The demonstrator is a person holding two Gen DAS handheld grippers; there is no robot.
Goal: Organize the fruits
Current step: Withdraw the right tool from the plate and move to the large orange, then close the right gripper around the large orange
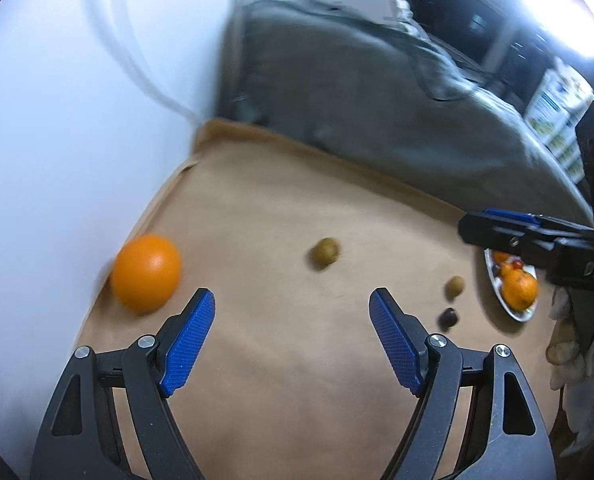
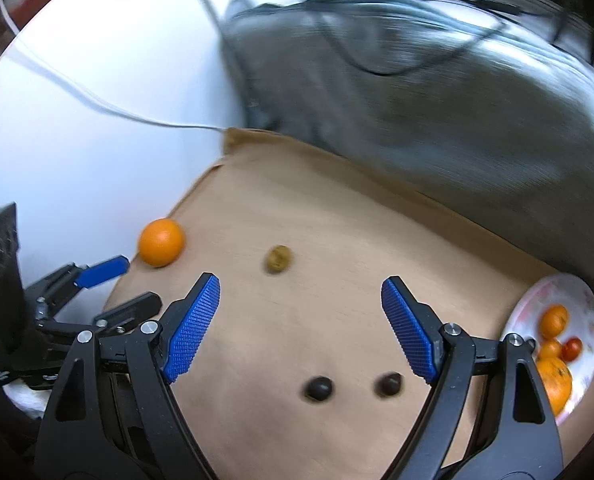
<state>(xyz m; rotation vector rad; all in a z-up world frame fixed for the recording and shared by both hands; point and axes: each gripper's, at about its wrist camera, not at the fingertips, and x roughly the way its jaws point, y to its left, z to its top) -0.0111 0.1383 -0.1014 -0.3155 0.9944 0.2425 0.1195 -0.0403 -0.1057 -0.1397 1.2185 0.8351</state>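
A large orange (image 1: 146, 272) lies at the left edge of the brown table (image 1: 265, 200), just ahead and left of my open, empty left gripper (image 1: 292, 303). A kiwi (image 1: 325, 254) lies ahead of it. A smaller kiwi (image 1: 455, 286) and a dark fruit (image 1: 449, 318) lie to the right. In the right wrist view my right gripper (image 2: 300, 293) is open and empty above two dark fruits (image 2: 318, 389) (image 2: 388, 384); the orange (image 2: 161, 242) and kiwi (image 2: 278, 259) lie ahead. A white plate (image 2: 577, 292) at right holds oranges (image 2: 553, 320) and a small red fruit (image 2: 572, 348).
A grey cloth-covered bulk (image 1: 377, 100) with cables borders the table's far side. A white wall (image 1: 77, 120) with a cable runs along the left. The plate (image 1: 493, 280) shows under the right gripper (image 1: 529, 236) in the left wrist view; the left gripper (image 2: 109, 280) shows at left in the right wrist view.
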